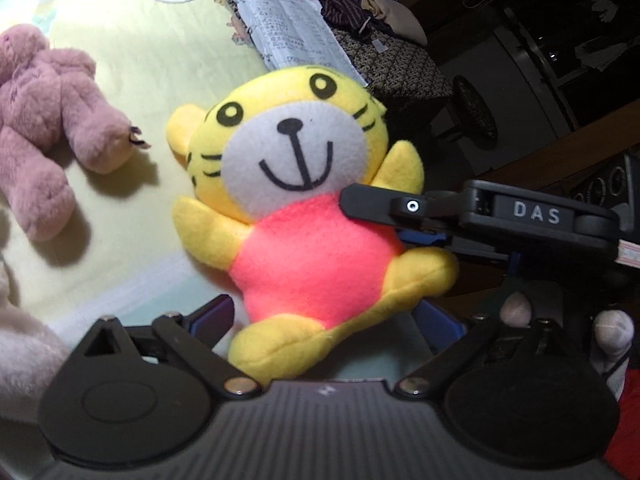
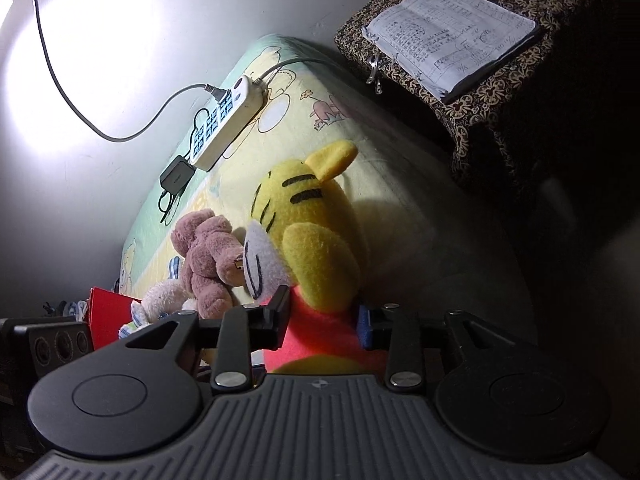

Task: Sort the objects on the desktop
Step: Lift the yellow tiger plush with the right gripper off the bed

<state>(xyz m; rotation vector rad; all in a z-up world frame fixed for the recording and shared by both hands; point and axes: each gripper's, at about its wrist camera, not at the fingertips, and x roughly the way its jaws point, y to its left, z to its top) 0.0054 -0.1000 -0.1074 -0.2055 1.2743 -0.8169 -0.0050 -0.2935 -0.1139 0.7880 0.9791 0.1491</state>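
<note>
Near the front right edge of a surface covered in a pale yellow and green cartoon-print cloth (image 1: 132, 60), a yellow plush tiger with a white muzzle and a pink felt shirt (image 1: 308, 240) sits upright. The right gripper (image 2: 322, 322) is clamped on the tiger's pink body, one black finger pressed into each side. The left gripper (image 1: 324, 316) is spread wide around the tiger's lower body and feet; whether its blue pads (image 1: 212, 314) touch the plush is unclear. A dusty pink plush bear (image 1: 44, 120) lies flat further left, apart from the tiger, and a cream fluffy plush toy (image 2: 160, 300) rests beside it near a red box (image 2: 106, 312). No sorted pile or container is clearly shown, so sorting looks to be at an early stage, with at least three toys not yet placed. Room is tight: the cloth's edge drops into dark space just right of the tiger, a white power strip (image 2: 226, 124) with its grey cable runs along the wall side, and a patterned brown cushioned stool holding a handwritten notebook (image 2: 452, 36) stands beyond the edge.
</note>
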